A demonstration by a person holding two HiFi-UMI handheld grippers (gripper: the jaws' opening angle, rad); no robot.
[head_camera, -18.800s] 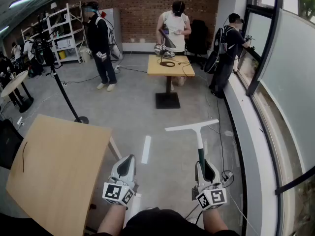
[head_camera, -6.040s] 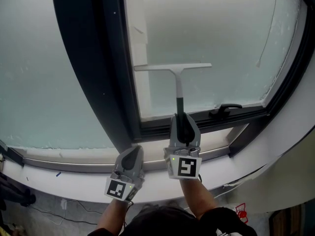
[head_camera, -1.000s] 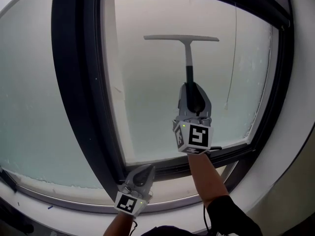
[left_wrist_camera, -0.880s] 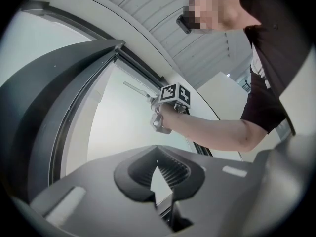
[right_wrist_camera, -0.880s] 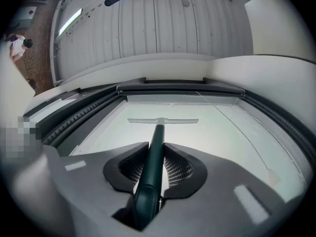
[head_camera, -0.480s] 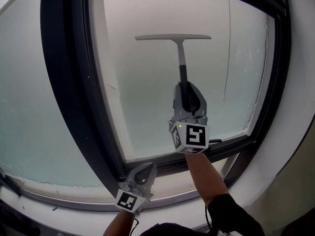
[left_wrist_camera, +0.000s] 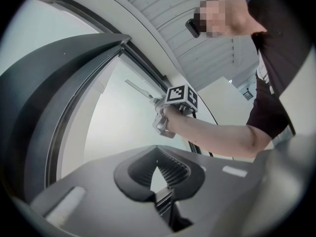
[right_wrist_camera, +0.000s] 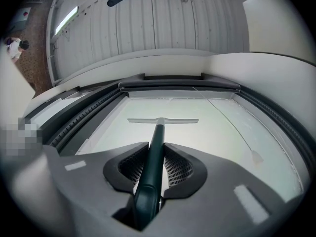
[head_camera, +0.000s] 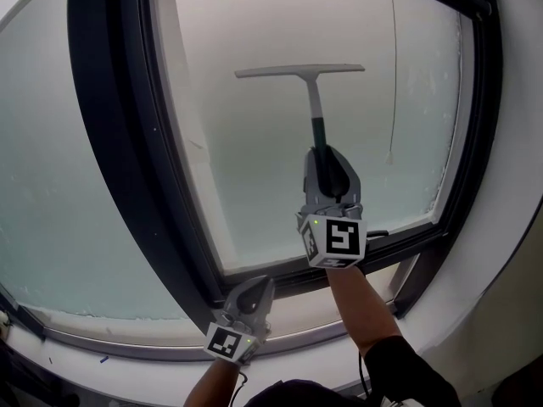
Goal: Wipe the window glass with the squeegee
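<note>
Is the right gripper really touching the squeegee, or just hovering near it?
Touching. The right gripper view shows the right gripper shut on the squeegee, its jaws pressed against both sides of the dark handle.

We seem to be in a loft-style workroom. A tall frosted window [head_camera: 288, 125] in a heavy dark frame [head_camera: 110, 142] fills the head view. At the upper left of the right gripper view are a ribbed ceiling [right_wrist_camera: 163, 19], a strip light [right_wrist_camera: 66, 18] and a brick wall [right_wrist_camera: 37, 33].

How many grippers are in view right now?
2. The right gripper is raised before the glass, clamped on the squeegee; the left gripper is low by the frame, shut, empty.
</note>
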